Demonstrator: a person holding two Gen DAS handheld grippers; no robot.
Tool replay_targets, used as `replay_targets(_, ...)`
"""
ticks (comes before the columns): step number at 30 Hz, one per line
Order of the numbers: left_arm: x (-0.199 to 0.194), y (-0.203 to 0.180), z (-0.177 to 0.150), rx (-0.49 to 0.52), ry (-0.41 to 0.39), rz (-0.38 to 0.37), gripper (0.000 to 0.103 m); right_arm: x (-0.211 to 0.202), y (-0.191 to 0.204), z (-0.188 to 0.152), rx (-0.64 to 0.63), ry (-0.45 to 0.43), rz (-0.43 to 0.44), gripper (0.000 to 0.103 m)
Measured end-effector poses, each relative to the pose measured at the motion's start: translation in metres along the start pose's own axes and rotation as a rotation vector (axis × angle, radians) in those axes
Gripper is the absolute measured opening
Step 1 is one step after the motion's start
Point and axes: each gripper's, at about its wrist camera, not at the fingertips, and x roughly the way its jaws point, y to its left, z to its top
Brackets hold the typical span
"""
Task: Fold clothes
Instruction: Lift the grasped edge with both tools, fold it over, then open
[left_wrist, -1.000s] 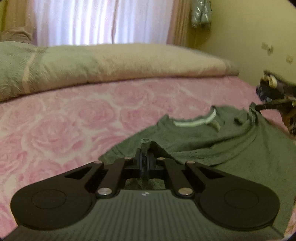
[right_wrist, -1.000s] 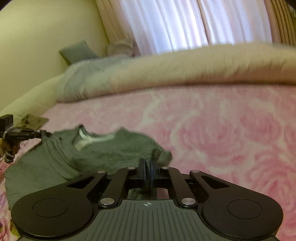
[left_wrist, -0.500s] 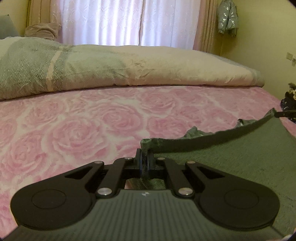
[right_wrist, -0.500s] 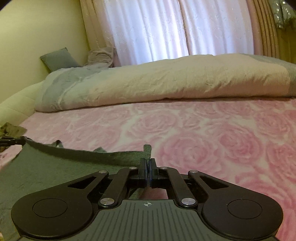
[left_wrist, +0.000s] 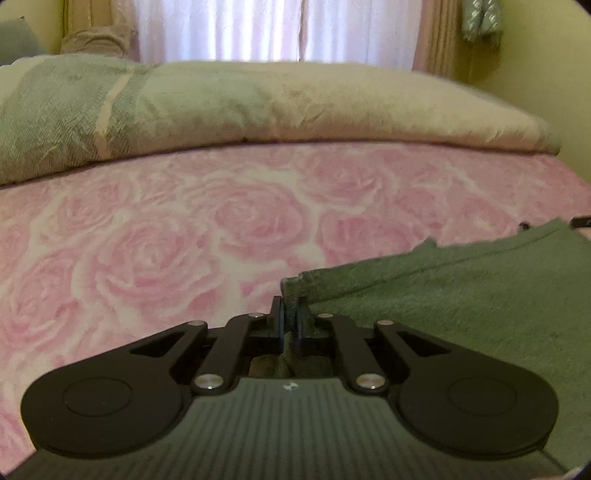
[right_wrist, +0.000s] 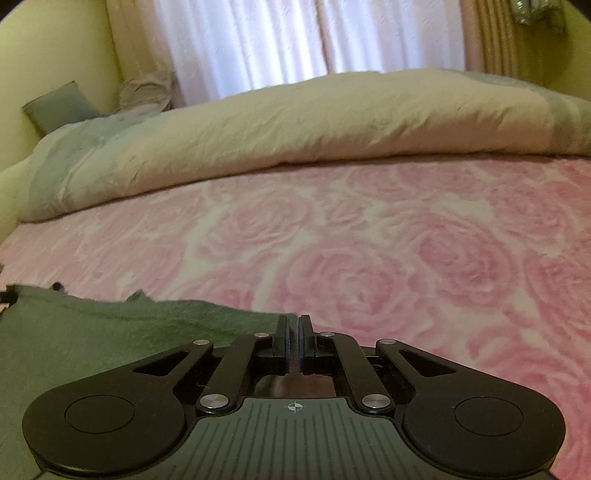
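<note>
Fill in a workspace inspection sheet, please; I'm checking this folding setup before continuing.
Surface: pink rose-patterned bedspread, mostly bare.
Job's things: dark green knit garment, spread on the bedspread.
Clutter: rolled beige-and-grey duvet along the far side; grey cushion beyond it.
Grippers: left gripper jaws just opening, garment corner between them; right gripper jaws slightly apart, nothing between.
Cables: nothing seen.
Surroundings: white curtains, yellow wall.
</note>
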Motion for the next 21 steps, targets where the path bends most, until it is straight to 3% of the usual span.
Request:
replay_targets(1, -0.003, 0.001, 0.002, -0.017, -0.01, 0.037, 0.028, -0.001, 0.001, 0.002, -0.008, 0.008, -0.03, 0.001)
replay_targets(3, -0.014, 0.006, 0.007, -0.073, -0.07, 0.123, 0.027, -0.008, 0.006, 0.006, -0.036, -0.009, -0.108, 0.001)
replay_targets(5, -0.03, 0.011, 0.012, -0.191, -0.145, 0.159, 0.022, -0.019, 0.015, 0.01, -0.073, -0.064, -0.118, 0.001)
replay_targets(6, -0.034, 0.008, 0.013, -0.209, -0.142, 0.1, 0.022, -0.024, 0.023, 0.011, -0.091, -0.072, -0.094, 0.001)
replay_targets(8, -0.035, -0.005, 0.017, -0.193, -0.099, -0.08, 0.011, -0.029, 0.041, 0.012, -0.138, -0.068, -0.014, 0.001)
replay_targets(11, -0.022, -0.046, 0.017, -0.057, 0.008, -0.311, 0.012, -0.017, 0.074, 0.006, -0.255, -0.003, 0.121, 0.001)
replay_targets(12, -0.015, -0.058, 0.016, -0.009, 0.027, -0.335, 0.013, -0.008, 0.078, 0.004, -0.258, 0.019, 0.138, 0.001)
replay_targets(14, 0.002, -0.081, 0.012, 0.084, 0.035, -0.306, 0.015, 0.012, 0.085, 0.0, -0.265, 0.062, 0.173, 0.001)
replay_targets(16, 0.02, -0.085, 0.012, 0.098, 0.044, -0.238, 0.015, 0.028, 0.082, 0.0, -0.247, 0.071, 0.166, 0.001)
replay_targets(20, 0.02, -0.039, 0.019, -0.13, -0.025, -0.184, 0.016, 0.031, 0.048, 0.013, -0.11, 0.007, 0.048, 0.002)
replay_targets(21, 0.014, -0.024, 0.021, -0.194, -0.054, -0.173, 0.021, 0.024, 0.034, 0.016, -0.069, -0.012, 0.068, 0.017)
